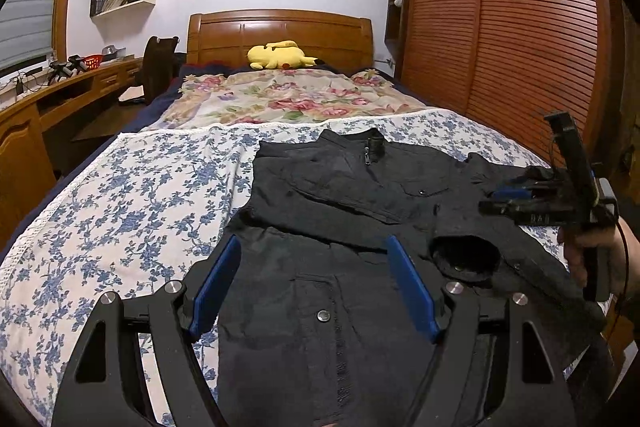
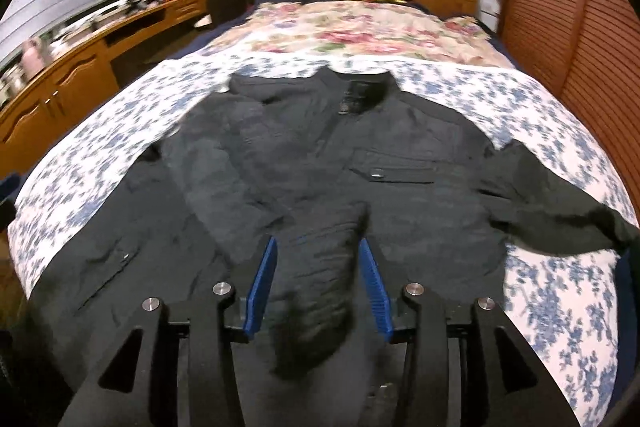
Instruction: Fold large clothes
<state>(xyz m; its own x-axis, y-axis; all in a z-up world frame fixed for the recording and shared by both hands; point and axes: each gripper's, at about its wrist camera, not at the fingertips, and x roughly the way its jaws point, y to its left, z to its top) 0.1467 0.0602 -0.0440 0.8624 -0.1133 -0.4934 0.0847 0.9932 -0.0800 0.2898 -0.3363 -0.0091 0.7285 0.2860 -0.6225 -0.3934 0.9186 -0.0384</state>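
Black zip-front jacket (image 1: pixel 360 195) lies front side up on the blue-flowered white bedsheet (image 1: pixel 132 195), collar toward the wooden headboard (image 1: pixel 280 31), with one sleeve folded across the chest. Your left gripper (image 1: pixel 314 283) hovers over the lower hem, its blue pads wide apart and holding nothing. Your right gripper (image 2: pixel 320 283) has its pads apart too, with a sleeve lying between them; this view is blurred. A yellow plush toy (image 1: pixel 280 55) rests near the headboard.
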